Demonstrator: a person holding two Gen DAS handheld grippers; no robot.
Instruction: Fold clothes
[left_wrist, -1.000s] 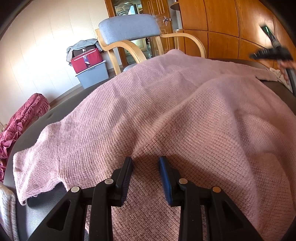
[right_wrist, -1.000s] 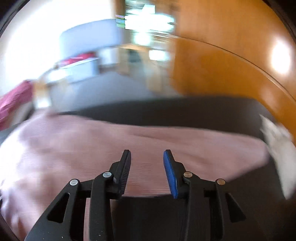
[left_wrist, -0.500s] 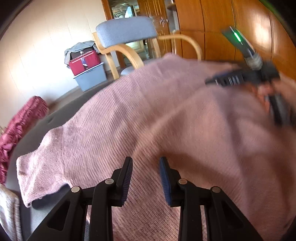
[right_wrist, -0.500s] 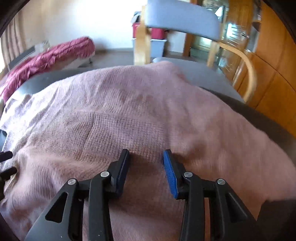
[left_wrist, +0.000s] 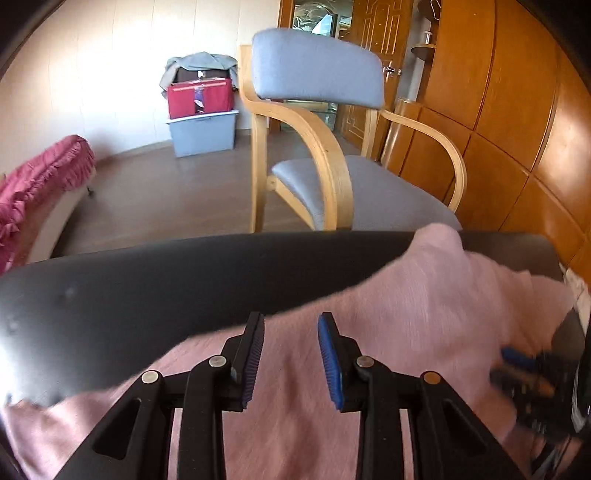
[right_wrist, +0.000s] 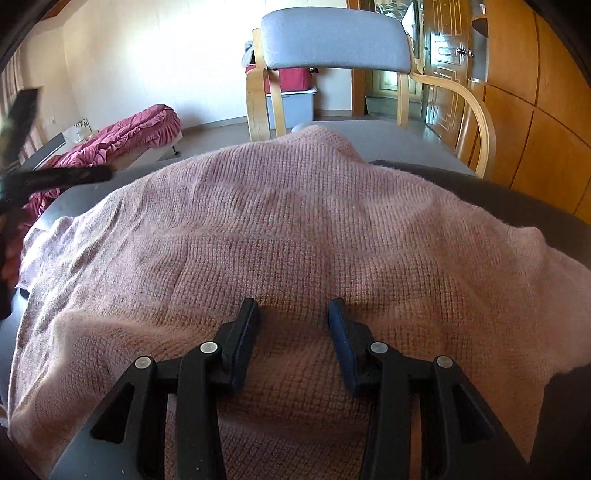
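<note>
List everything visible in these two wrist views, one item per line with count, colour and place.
sweater: one, dusty pink knit, spread over the table.
table: one, dark grey, under the sweater.
armchair: one, bent-wood frame with grey cushions, just beyond the table's far edge.
storage bin: one, pale grey, on the floor by the wall.
red box: one, on top of the bin, grey cloth draped over it.
bedding: one, crimson ruffled, on a low bed at left.
wood cabinets: orange-brown panels, right wall.
left gripper: black, blue pads, open above the sweater.
right gripper: black, blue pads, open, low over the sweater.
</note>
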